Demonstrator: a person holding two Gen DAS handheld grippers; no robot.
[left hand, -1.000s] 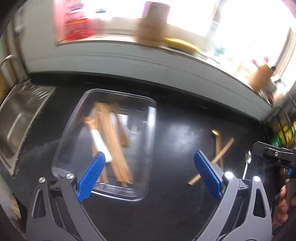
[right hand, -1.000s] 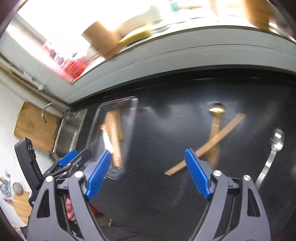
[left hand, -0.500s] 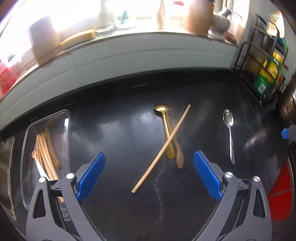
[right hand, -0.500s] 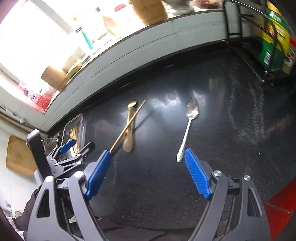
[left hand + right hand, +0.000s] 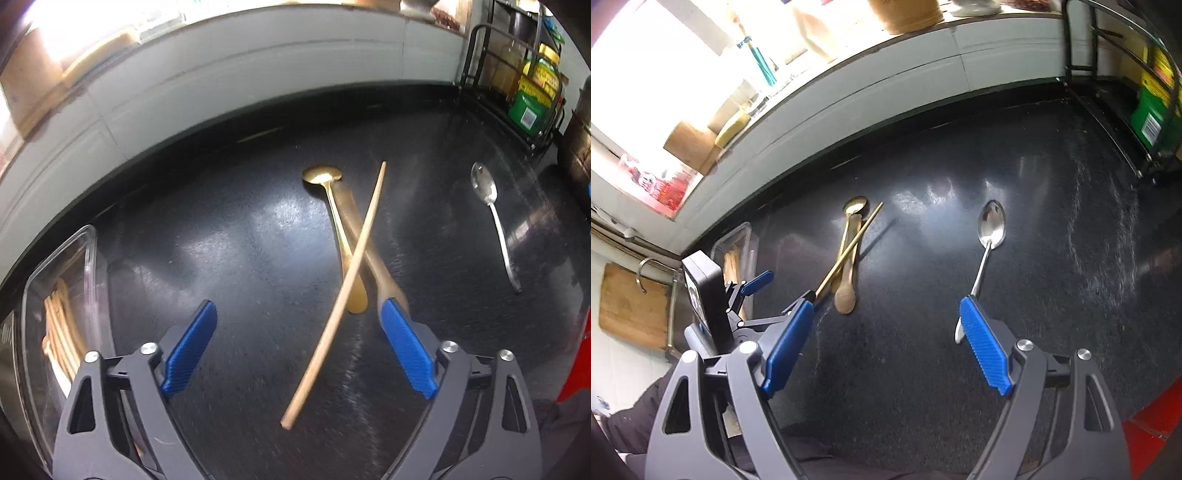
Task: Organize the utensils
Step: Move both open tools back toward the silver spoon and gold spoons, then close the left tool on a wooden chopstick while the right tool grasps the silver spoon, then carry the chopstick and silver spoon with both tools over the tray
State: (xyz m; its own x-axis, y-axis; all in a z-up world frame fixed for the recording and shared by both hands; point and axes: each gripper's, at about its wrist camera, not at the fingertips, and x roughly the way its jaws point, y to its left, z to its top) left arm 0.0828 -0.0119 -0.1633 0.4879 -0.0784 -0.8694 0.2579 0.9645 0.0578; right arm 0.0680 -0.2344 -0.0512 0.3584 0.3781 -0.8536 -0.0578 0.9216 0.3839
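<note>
Below, slim wooden stick (image 5: 347, 288) across gold spoon (image 5: 334, 221) on glossy black counter (image 5: 229, 229); left jaws closing, right jaws wide, both empty.

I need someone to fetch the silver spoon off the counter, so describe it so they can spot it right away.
On the black counter, right of the crossed pile of gold spoon, wooden spoon and chopstick, the silver spoon lies alone, bowl toward the wall. It is the only shiny steel piece and touches nothing else.
</note>
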